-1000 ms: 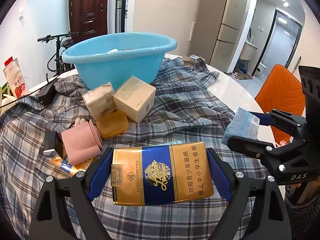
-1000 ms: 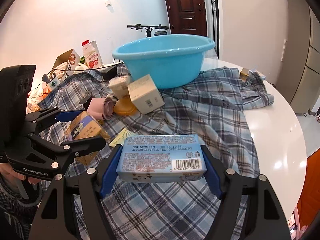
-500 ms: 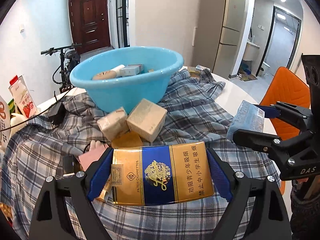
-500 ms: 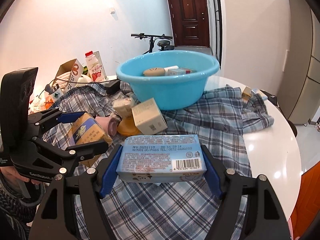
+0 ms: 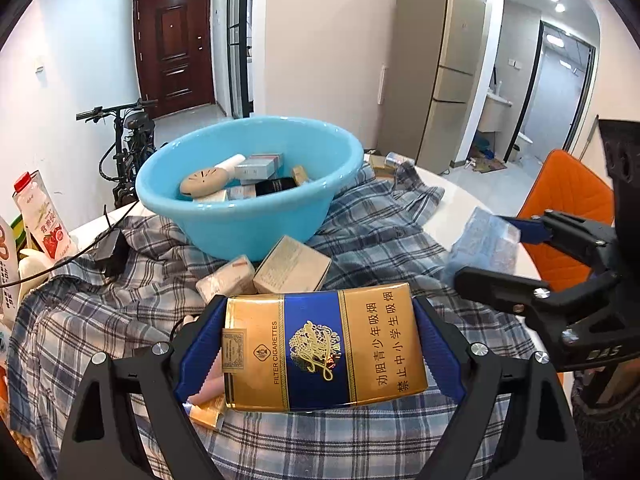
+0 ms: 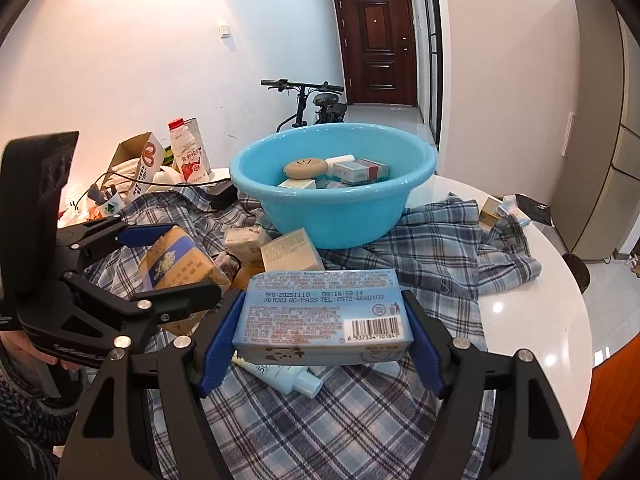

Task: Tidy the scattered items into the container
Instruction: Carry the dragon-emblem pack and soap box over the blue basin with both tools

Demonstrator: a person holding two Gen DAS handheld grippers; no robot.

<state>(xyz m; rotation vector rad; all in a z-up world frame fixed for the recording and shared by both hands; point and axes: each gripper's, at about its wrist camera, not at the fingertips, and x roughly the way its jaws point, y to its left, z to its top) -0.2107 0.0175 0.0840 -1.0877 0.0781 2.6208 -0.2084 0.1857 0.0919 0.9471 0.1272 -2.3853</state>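
- Left claw (image 5: pixel 320 350) is seen pinching a cigarette pack (image 5: pixel 324 346) across its short ends; pack held flat, face up, above the plaid cloth (image 5: pixel 380 248).
- Right claw (image 6: pixel 322 342) is clamped on a pale blue tissue pack (image 6: pixel 322 312), also end to end, barcode side up.
- Both packs are held clear of the worktop (image 6: pixel 532 320), short of the blue basin (image 6: pixel 332 204), which already holds several boxes and a round tan item.
- Cigarette pack is judged light, stiff and glossy; slip is possible, so the end grip on the edges looks right.
- Tissue pack is judged light and soft; it would deform under hard squeeze, and its film wrap may slide. Ends are the firmest hold.
- Both claws are pointed forward and downward, side by side, basin ahead of each.
- A hand (image 6: pixel 36 354) is partly visible on the left tool's handle.
- Two small boxes (image 5: pixel 292 266) and a tube (image 6: pixel 288 376) remain on the cloth.
- Release over the basin rim is judged the step in hand.
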